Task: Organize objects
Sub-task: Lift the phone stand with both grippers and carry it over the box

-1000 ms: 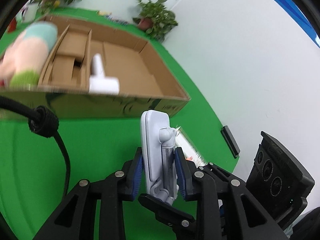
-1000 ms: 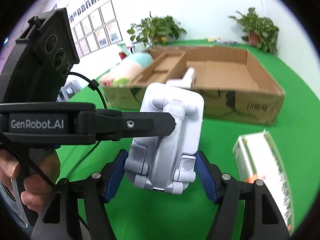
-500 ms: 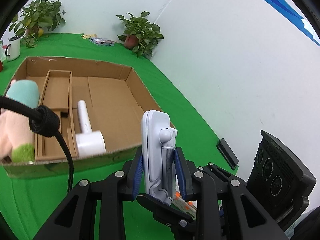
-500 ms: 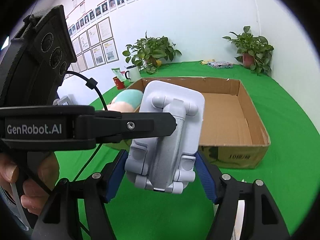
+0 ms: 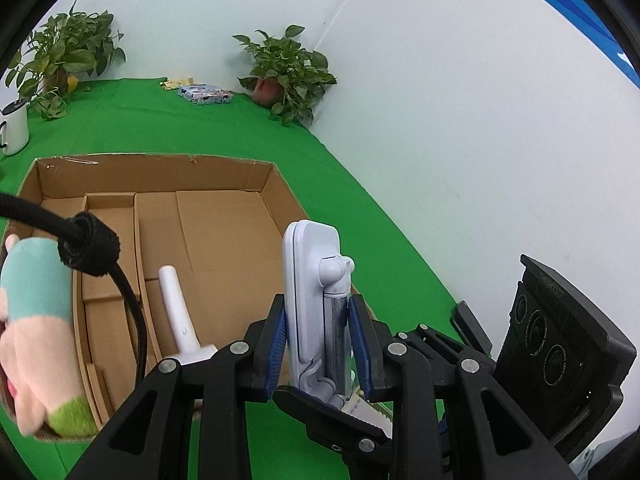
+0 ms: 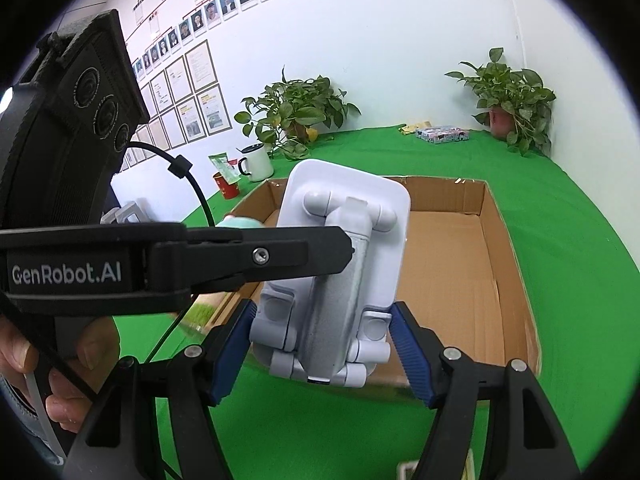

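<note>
Above the near wall of the cardboard box (image 5: 276, 184), one folded white phone stand (image 5: 310, 292): we clamp its thin edges in our left gripper (image 5: 318, 344) and its wide base in our right gripper (image 6: 322, 344), likely steadying it for placement. Already boxed: white handled tool (image 5: 178, 312), plush toy (image 5: 34, 320).
</note>
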